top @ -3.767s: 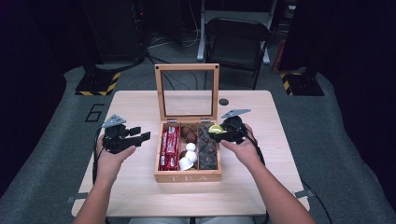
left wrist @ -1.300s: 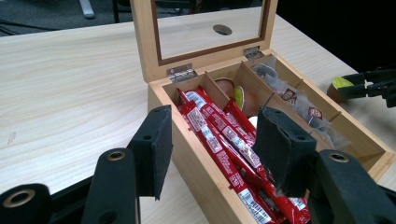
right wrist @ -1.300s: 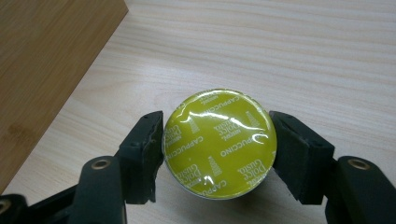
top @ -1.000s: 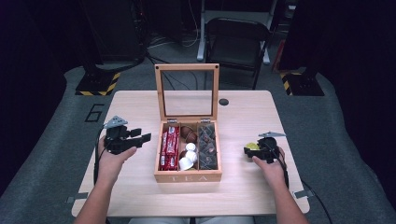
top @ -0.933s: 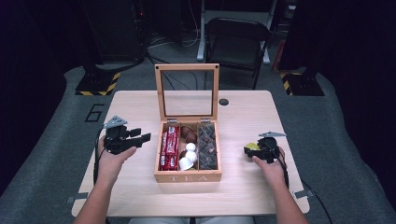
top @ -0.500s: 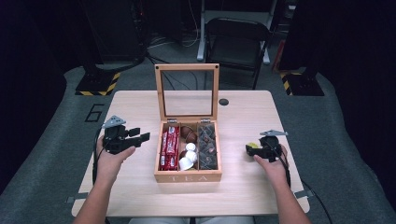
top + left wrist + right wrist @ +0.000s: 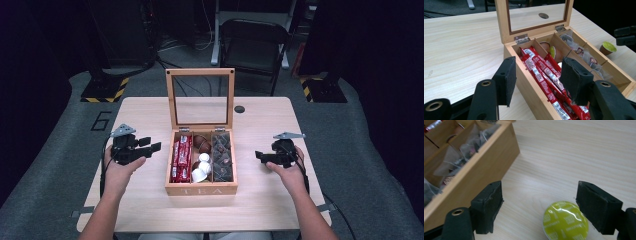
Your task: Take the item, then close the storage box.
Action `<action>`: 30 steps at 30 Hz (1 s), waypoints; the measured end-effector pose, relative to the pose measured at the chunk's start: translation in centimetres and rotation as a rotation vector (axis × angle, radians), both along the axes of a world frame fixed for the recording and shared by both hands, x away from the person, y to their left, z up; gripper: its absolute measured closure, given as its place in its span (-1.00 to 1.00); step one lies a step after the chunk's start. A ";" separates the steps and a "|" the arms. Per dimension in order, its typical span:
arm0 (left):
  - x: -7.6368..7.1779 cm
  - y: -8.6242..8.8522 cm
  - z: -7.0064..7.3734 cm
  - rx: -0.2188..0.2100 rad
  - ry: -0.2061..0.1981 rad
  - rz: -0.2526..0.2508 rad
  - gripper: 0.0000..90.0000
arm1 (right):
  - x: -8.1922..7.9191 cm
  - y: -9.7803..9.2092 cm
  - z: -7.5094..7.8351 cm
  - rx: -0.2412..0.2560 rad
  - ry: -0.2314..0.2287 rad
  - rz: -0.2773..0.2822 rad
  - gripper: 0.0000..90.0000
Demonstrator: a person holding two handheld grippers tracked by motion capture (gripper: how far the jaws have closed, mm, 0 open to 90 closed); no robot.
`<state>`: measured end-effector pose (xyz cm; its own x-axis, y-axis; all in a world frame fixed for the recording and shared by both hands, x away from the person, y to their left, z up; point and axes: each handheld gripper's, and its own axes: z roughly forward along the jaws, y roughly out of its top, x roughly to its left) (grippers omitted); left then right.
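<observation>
Jaws wide on both the right gripper (image 7: 539,207) and left gripper (image 7: 537,77); one green capsule (image 7: 565,220) lies beside one tea box (image 7: 201,189).

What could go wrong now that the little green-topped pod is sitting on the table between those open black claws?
The right gripper is open, with the green-lidded capsule standing loose on the table close to one jaw. Pulling away carelessly might nudge it, and it could roll toward the table's edge. The wooden tea box is close by with its lid upright, so a wide swing of either hand might knock it shut.
</observation>
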<state>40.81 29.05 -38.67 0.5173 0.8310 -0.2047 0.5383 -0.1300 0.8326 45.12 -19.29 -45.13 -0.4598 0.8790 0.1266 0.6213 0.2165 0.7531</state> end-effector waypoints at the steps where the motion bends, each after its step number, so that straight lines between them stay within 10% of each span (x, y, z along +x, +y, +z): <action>1: 0.0 0.0 0.0 0.000 -0.002 -0.001 0.03 | 0.1 0.3 0.3 0.004 -0.002 0.006 -0.49; 30: 0.2 0.2 0.2 -0.013 -0.008 -0.004 0.03 | 3.6 6.9 6.5 0.010 -0.069 0.151 -0.19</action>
<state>41.02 29.27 -38.42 0.5219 0.8264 -0.2114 0.5310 -0.1209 0.8387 48.74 -12.34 -38.59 -0.5943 0.7982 0.0981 0.5287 0.2958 0.7956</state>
